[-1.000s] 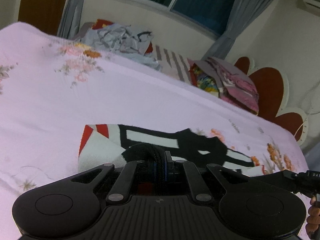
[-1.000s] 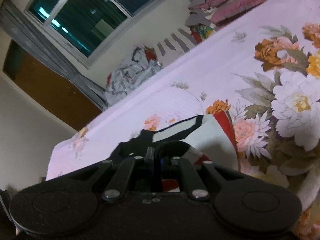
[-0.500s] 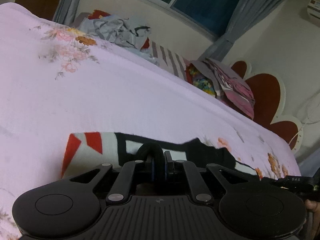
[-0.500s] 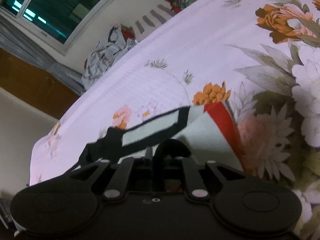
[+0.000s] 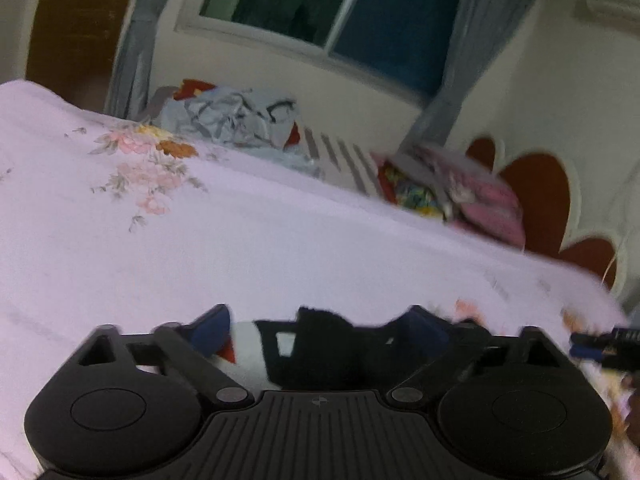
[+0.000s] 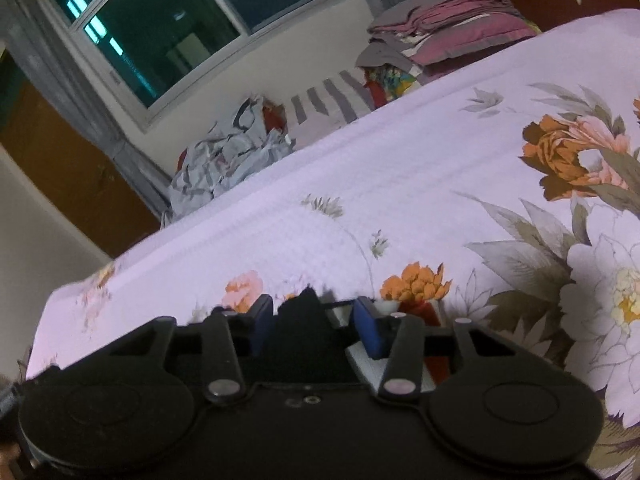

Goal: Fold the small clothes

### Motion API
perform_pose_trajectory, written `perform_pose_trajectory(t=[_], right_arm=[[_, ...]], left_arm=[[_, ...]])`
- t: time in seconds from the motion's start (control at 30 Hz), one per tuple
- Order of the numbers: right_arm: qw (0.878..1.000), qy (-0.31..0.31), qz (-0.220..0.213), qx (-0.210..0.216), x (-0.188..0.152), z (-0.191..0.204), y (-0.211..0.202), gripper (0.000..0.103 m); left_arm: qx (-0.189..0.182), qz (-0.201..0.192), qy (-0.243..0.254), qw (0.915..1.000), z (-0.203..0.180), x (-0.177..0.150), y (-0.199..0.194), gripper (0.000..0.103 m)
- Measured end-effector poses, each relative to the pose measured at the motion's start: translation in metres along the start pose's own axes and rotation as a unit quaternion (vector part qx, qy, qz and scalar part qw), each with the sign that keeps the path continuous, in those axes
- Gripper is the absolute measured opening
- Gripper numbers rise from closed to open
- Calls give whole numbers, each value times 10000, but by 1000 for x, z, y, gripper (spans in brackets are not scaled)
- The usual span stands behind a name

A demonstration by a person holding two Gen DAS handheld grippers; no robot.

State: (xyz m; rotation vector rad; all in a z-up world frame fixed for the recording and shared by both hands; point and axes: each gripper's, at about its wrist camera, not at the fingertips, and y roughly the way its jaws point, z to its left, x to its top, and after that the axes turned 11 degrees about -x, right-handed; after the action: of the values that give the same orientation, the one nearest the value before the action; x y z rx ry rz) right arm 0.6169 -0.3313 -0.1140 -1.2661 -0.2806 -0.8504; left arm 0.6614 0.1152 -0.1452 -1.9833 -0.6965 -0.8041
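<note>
The left claw (image 5: 320, 320) has its two blue-tipped fingers (image 5: 212, 326) spread wide apart. It is not pinching anything. A small piece of clothing (image 5: 316, 344) with black, white and red parts lies on the bed (image 5: 280, 240), low down between the fingers and right in front of the claw. This picture is blurry, so I cannot tell if the fingers touch the cloth.

The right claw (image 6: 316, 320) is spread apart too. Its blue fingers (image 6: 370, 330) stand one on each side of a black bump of the same clothing (image 6: 304, 320). A white and red bit of it shows just beside the right finger. Nothing is squeezed between them.

The bed has a pale purple cover with big orange and white flowers (image 6: 560, 152) printed on it. At the far edge of the bed sits a grey crumpled heap of clothes (image 5: 236, 120). Near it is a stack of folded pink and grey bedding (image 6: 448, 36). Behind the bed is a dark window (image 5: 332, 12) with grey curtains (image 5: 136, 36). A red and white headboard (image 5: 536, 200) with round shapes stands at the right in the left claw's view.
</note>
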Motion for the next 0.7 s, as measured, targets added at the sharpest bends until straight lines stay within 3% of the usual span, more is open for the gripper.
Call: perform_pose_trajectory(t=[0.13, 0.2, 0.27, 0.33, 0.37, 0.4, 0.57, 0.63, 0.7], right_arm=[[9974, -691, 29, -198, -6, 19, 12, 38], [9913, -1250, -7, -414, -12, 33, 19, 36], [9831, -1733, 112, -576, -18, 44, 29, 35], [9739, -2141, 152, -741, -26, 53, 36, 32], [9684, -2346, 127, -840, -30, 57, 38, 20], [9645, -2484, 20, -892, -33, 59, 36, 5], [9606, -2484, -565, -1112, -36, 49, 20, 4], [9614, -2423, -575, -1170, -36, 41, 21, 4], [9537, -2685, -449, -1276, -43, 39, 31, 4]], left_arm=[[214, 830, 575, 9947, -6, -4, 26, 64], [289, 1137, 854, 9894, -13, -9, 36, 48], [377, 1320, 1188, 9834, -24, -15, 44, 44], [469, 1364, 1455, 9788, -32, -19, 47, 30], [533, 1311, 1552, 9777, -35, -19, 46, 13], [619, 1225, 1608, 9774, -34, -18, 45, 4], [948, 514, 1289, 9858, -17, -11, 20, 5], [1038, 453, 1191, 9864, -10, -13, 18, 5], [1223, 624, 1273, 9823, -7, -19, 28, 5]])
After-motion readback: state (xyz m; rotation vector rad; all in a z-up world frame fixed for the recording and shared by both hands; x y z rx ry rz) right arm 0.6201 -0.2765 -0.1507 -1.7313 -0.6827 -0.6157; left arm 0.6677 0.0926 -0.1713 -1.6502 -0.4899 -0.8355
